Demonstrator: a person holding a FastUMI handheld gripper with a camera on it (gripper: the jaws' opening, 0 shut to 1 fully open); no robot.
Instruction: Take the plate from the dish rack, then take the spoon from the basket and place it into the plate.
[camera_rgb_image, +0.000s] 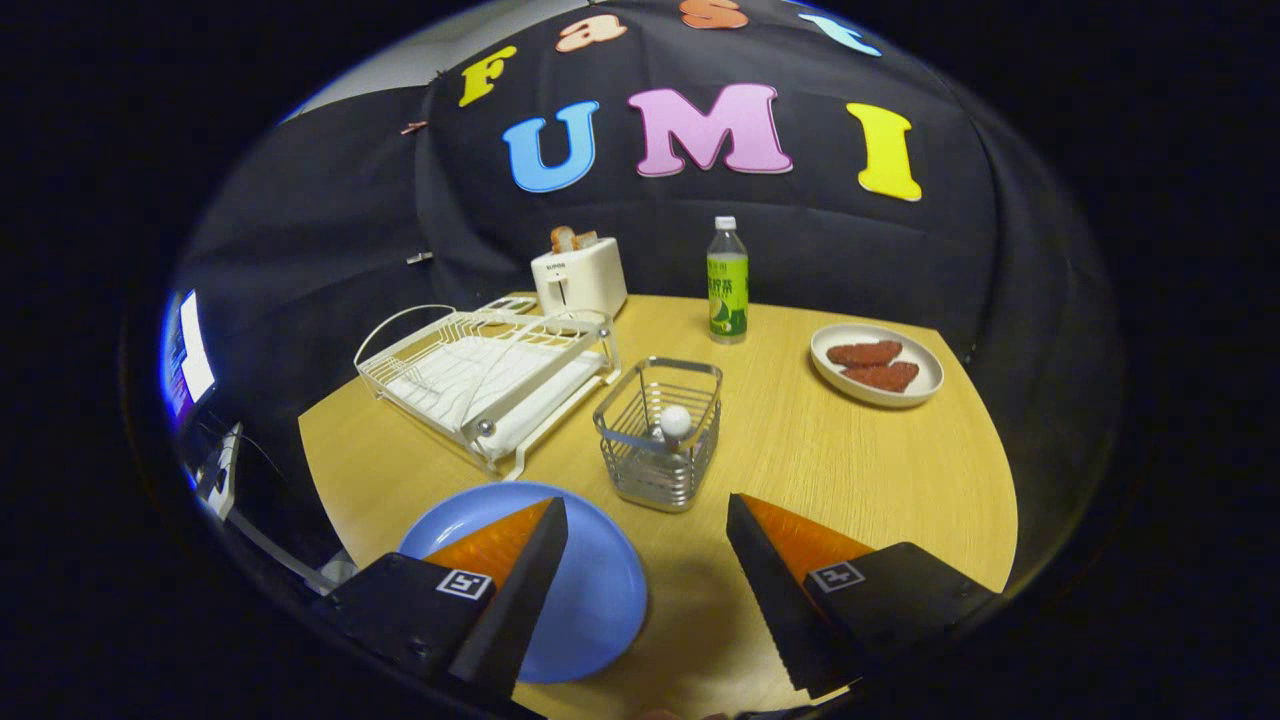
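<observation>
My claw (645, 570) hung spread and empty; the plate (590, 590) lay on the desk (850, 470). Next, I judged, came the spoon (676, 422) in the basket (660, 435).

Wooden table (850, 470) against black cloth wall (330, 220).

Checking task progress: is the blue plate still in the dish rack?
No, the blue plate lies flat on the table beside the open gripper, and the dish rack holds no plate.
</observation>
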